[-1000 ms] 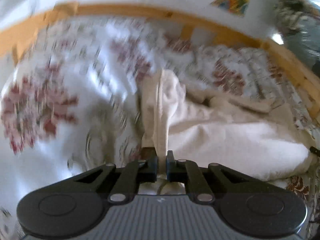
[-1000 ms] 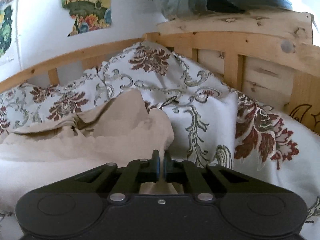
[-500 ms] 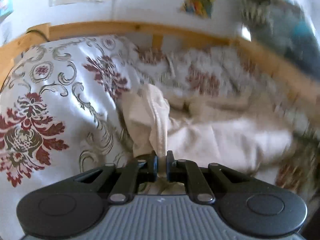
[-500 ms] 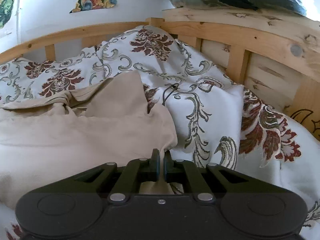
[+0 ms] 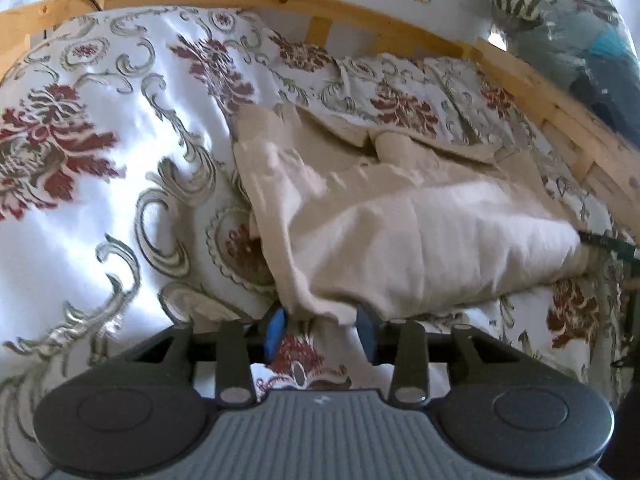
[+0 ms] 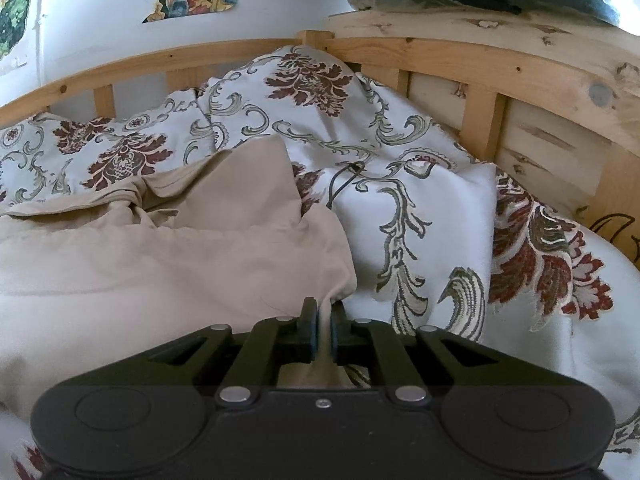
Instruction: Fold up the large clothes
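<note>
Left hand-held gripper (image 5: 320, 330) opening, beige garment (image 5: 400, 232) hem loose between jaws at 12 o'clock. Right hand-held gripper (image 6: 323, 330) clamped on garment corner.

hidden: beige garment (image 6: 160, 264) corner behind right gripper (image 6: 324, 334) body | cut off: bundle (image 5: 580, 40), right edge

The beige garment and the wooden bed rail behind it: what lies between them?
Rumpled floral bedding fills the stretch between beige garment and wooden bed rail, clearest in the right wrist view.

No readable text, label, brand or number shows in either wrist view.
</note>
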Tool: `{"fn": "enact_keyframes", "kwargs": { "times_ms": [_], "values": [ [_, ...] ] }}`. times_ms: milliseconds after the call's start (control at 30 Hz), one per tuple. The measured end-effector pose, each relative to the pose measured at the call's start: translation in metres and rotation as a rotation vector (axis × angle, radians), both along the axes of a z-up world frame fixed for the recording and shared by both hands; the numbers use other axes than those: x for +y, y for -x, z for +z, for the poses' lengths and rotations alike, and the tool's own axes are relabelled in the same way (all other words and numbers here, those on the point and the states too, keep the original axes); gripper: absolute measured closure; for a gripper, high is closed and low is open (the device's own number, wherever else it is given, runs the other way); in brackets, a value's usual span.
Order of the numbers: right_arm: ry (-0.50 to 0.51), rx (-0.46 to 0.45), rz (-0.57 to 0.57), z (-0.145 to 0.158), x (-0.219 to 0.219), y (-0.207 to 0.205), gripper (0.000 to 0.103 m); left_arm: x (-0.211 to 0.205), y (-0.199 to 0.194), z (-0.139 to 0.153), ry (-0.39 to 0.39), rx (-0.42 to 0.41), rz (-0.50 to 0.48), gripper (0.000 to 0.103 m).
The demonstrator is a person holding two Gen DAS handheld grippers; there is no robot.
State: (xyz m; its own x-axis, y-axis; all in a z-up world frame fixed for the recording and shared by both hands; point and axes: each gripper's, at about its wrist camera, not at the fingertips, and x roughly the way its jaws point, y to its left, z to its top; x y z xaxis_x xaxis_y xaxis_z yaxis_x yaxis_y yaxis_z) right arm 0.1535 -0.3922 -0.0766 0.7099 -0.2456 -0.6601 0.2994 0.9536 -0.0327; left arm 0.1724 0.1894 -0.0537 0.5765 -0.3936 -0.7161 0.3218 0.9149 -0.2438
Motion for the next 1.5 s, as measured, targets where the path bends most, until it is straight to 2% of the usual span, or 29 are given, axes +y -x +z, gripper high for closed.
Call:
{"fn": "enact_keyframes", "kwargs": {
  "times_ms": [67, 100, 133, 167, 200, 267, 367, 433, 500, 600, 667, 700, 767, 800, 833, 900, 933, 1000, 1100, 1200, 1300, 1367, 1433, 1500],
  "values": [
    [-0.004, 0.0, -0.002, 0.0, -0.001, 0.0, 0.095, -0.008, 0.0, -0.002, -0.042, -0.009, -0.019, 0.061],
    [-0.004, 0.0, -0.002, 0.0, -0.001, 0.0, 0.095, -0.012, 0.0, -0.003, -0.076, -0.02, -0.026, 0.067],
    [-0.002, 0.0, -0.002, 0.0, -0.001, 0.0, 0.095, -0.017, 0.0, -0.004, -0.119, -0.034, -0.026, 0.079],
    [-0.003, 0.0, -0.003, 0.0, -0.001, 0.0, 0.095, -0.022, -0.001, -0.004, -0.149, -0.041, -0.032, 0.084],
    [-0.005, -0.001, -0.003, 0.0, -0.002, 0.001, 0.095, -0.025, -0.002, -0.004, -0.169, -0.049, -0.038, 0.095],
    [-0.003, 0.0, -0.003, -0.001, -0.002, 0.0, 0.095, -0.03, 0.0, 0.003, -0.19, -0.092, -0.036, 0.098],
    [0.001, 0.002, -0.007, -0.001, -0.003, 0.001, 0.095, -0.028, 0.003, 0.023, -0.167, -0.176, -0.016, 0.1],
    [0.01, 0.006, -0.011, -0.001, -0.004, 0.001, 0.095, -0.029, 0.007, 0.038, -0.179, -0.229, -0.041, 0.1],
    [0.018, 0.009, -0.015, -0.001, -0.003, 0.001, 0.095, -0.026, 0.004, 0.045, -0.179, -0.211, -0.073, 0.1],
    [0.015, 0.012, -0.013, -0.001, -0.003, 0.001, 0.095, -0.021, 0.002, 0.03, -0.219, -0.107, -0.112, 0.1],
    [0.012, 0.019, -0.007, -0.002, -0.001, 0.001, 0.095, -0.016, 0.001, 0.013, -0.252, -0.043, -0.06, 0.101],
    [0.016, 0.028, -0.005, -0.002, 0.001, 0.002, 0.095, -0.011, 0.001, 0.008, -0.242, -0.018, -0.029, 0.101],
    [0.03, 0.036, -0.009, -0.002, 0.004, 0.002, 0.09, -0.004, 0.004, 0.008, -0.159, 0.021, 0.014, 0.098],
    [0.055, 0.032, -0.009, -0.001, 0.008, 0.003, 0.084, -0.004, 0.009, 0.012, -0.122, 0.013, 0.021, 0.085],
    [0.085, 0.025, -0.003, 0.001, 0.013, 0.004, 0.08, -0.006, 0.015, 0.018, -0.103, -0.019, 0.019, 0.05],
    [0.144, -0.017, 0.028, 0.006, 0.024, 0.006, 0.065, -0.012, 0.029, 0.032, -0.091, -0.139, 0.057, 0.012],
    [0.172, -0.04, 0.041, 0.01, 0.03, 0.008, 0.059, -0.018, 0.035, 0.038, -0.084, -0.202, 0.075, 0.011],
    [0.25, -0.111, 0.092, 0.016, 0.048, 0.013, 0.032, -0.033, 0.036, 0.047, -0.071, -0.259, 0.082, 0.011],
    [0.319, -0.178, 0.184, 0.025, 0.078, 0.016, 0.019, -0.068, 0.022, 0.05, -0.098, -0.35, 0.111, 0.007],
    [0.299, -0.231, 0.318, 0.033, 0.113, 0.004, 0.007, -0.116, -0.009, 0.041, -0.088, -0.367, 0.143, 0.006],
    [0.276, -0.268, 0.395, 0.033, 0.147, -0.018, 0.002, -0.16, -0.036, 0.021, -0.153, -0.393, 0.138, 0.006],
    [0.294, -0.272, 0.428, 0.026, 0.165, -0.036, 0.001, -0.183, -0.053, 0.002, -0.213, -0.413, 0.091, 0.006],
    [0.342, -0.225, 0.445, 0.009, 0.18, -0.058, 0.001, -0.196, -0.066, -0.013, -0.269, -0.446, 0.063, 0.006],
    [0.356, -0.159, 0.424, -0.011, 0.183, -0.074, 0.003, -0.197, -0.084, -0.029, -0.29, -0.416, 0.07, 0.006]
  ]
}}
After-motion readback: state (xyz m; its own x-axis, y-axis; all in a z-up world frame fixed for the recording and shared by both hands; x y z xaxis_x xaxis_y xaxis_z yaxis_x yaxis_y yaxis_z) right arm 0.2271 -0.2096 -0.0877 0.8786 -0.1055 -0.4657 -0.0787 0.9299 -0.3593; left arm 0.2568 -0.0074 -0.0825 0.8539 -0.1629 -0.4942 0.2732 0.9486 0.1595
